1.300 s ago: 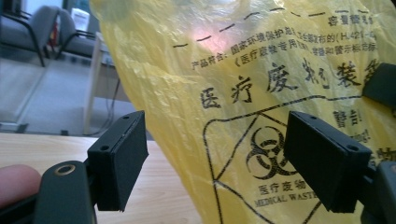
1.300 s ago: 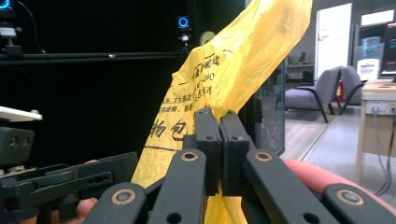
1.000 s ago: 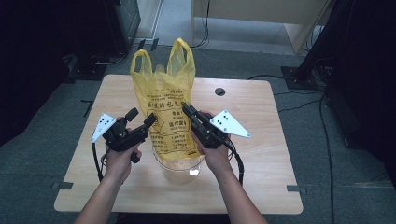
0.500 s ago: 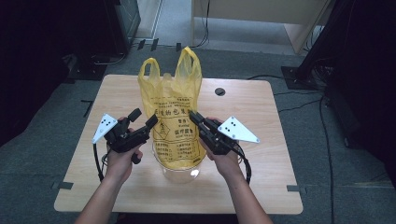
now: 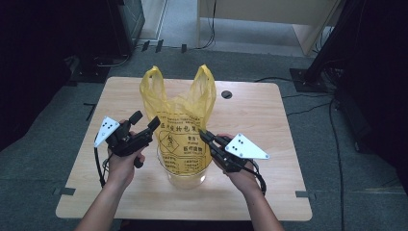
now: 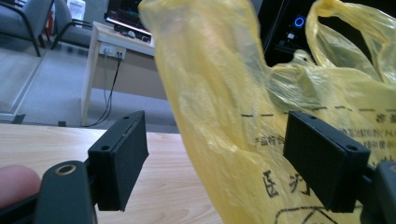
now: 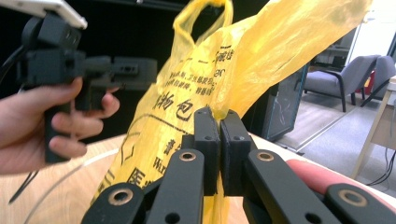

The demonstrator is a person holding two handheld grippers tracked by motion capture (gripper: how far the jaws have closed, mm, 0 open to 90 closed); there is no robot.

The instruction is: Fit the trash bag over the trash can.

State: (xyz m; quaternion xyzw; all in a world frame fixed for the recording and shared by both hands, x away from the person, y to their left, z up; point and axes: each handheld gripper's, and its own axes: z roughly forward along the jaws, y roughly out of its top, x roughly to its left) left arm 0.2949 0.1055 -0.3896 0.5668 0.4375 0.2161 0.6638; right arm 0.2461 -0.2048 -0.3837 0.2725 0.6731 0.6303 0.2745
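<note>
Lining clear bin [image 5: 185, 175] with yellow bag [image 5: 185, 120]: right tongs [image 5: 202, 134] clenched on bag film, left tongs [image 5: 146, 121] released beside bag; next, left must pinch opposite edge, spread over rim

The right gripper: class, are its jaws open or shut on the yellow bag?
Shut on it. In the right gripper view the right gripper has its jaws pressed together with a fold of the yellow bag pinched between them.

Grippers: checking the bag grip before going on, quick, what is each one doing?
Left gripper: open, yellow bag between its jaws, not pinched.
Right gripper: shut on the yellow bag.
</note>
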